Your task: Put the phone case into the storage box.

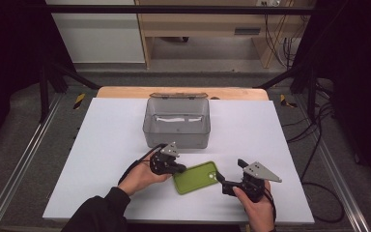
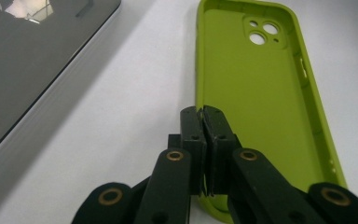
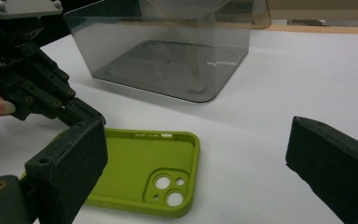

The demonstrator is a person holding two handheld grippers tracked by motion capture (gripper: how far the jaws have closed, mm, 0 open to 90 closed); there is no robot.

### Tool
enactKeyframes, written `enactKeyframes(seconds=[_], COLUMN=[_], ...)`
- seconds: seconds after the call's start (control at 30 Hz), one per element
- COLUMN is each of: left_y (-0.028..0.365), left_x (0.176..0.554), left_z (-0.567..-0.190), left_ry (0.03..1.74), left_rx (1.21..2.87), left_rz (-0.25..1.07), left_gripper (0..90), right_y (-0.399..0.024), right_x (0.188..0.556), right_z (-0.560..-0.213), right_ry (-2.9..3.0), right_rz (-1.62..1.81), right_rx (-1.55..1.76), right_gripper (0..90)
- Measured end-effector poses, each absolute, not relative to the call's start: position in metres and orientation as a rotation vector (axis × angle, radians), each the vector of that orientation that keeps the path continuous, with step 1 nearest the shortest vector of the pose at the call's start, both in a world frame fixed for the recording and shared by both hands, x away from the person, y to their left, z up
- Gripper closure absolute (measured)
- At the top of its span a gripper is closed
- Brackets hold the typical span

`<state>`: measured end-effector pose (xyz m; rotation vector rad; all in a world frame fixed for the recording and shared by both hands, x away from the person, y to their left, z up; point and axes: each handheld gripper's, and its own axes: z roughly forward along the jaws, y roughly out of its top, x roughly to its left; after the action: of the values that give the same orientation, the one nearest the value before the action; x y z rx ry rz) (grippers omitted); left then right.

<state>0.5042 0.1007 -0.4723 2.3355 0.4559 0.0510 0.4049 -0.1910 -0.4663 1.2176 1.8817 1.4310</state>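
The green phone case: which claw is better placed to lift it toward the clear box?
Probably the left claw: it is shut on the side wall of the green phone case. The right claw stands open near the camera end, gripping nothing. The clear box is just behind.

White table (image 1: pixel 101 145), grey floor (image 1: pixel 24 116), wooden shelf (image 1: pixel 198 21) behind.

green phone case (image 2: pixel 256 107) — near end behind jaws, clear box (image 2: pixel 37 60) cropped

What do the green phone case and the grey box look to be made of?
Green phone case: probably silicone or soft rubbery plastic; matte, even colour, rounded moulded lip, no sharp glare.
Grey box: likely hard smoke-tinted plastic; its floor shows through the walls, which carry glossy reflections.
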Motion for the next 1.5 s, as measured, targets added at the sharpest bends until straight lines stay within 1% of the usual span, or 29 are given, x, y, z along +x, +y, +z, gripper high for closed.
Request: enactKeyframes(seconds=[0.3, 0.8, 0.97, 1.03, 1.5], left_y=[0.110, 0.153, 0.166, 0.171, 0.171], left_x=[0.491, 0.457, 0.454, 0.451, 0.445], left_z=[-0.460, -0.454, -0.455, -0.455, -0.462], left_ry=[0.485, 0.611, 0.649, 0.672, 0.713], left_rx=[2.233, 2.012, 1.959, 1.915, 1.895], left_rz=[0.135, 0.306, 0.334, 0.319, 0.349], left_gripper=[88.1, 88.1, 88.1, 88.1, 88.1], right_y=[-0.194, -0.187, -0.178, -0.175, -0.166], right_x=[0.403, 0.404, 0.405, 0.405, 0.407], right_z=[-0.463, -0.463, -0.464, -0.464, -0.465], right_ry=[1.839, 1.825, 1.849, 1.860, 1.896], right_rz=[1.455, 1.541, 1.545, 1.549, 1.583], right_rx=[1.212, 1.239, 1.231, 1.223, 1.226], right_gripper=[5.9, 4.6, 4.3, 4.2, 4.1])
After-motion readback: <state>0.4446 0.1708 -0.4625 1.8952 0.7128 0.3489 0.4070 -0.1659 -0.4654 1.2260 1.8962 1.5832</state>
